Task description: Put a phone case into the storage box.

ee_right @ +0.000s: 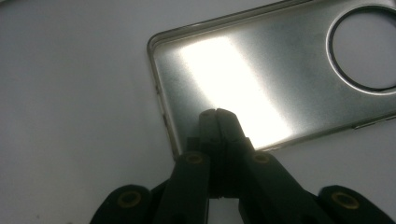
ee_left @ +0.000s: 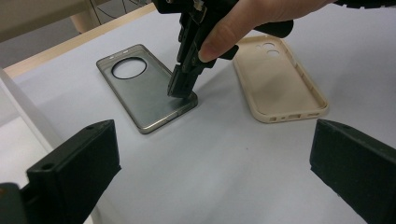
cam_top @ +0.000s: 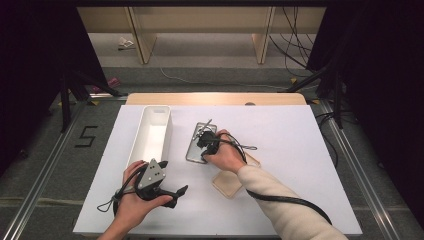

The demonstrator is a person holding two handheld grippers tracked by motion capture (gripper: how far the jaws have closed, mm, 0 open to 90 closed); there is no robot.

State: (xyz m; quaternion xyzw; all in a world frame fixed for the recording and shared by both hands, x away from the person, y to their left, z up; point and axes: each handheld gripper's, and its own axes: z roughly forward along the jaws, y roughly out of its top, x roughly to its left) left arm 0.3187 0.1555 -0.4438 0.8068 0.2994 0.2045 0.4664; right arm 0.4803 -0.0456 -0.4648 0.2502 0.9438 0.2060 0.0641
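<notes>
A grey see-through phone case (cam_top: pixel 199 131) (ee_left: pixel 140 93) (ee_right: pixel 289 70) with a round camera hole lies flat on the white table (cam_top: pixel 290 150). A beige phone case (cam_top: pixel 227 184) (ee_left: pixel 280 79) lies open side up just to its right, partly under the person's right hand. My right gripper (cam_top: pixel 203 154) (ee_left: pixel 180 89) (ee_right: pixel 217 114) is shut, and its tip points down onto the inside of the grey case near a corner. My left gripper (cam_top: pixel 172 194) (ee_left: pixel 210 186) is held at the front left, jaws wide open with nothing between them, facing both cases.
A long white tray (cam_top: pixel 168 131) (ee_left: pixel 21 109) stands left of the grey case, next to the left hand. The table's right half is bare white surface. Tripod legs and cables stand on the floor around the table.
</notes>
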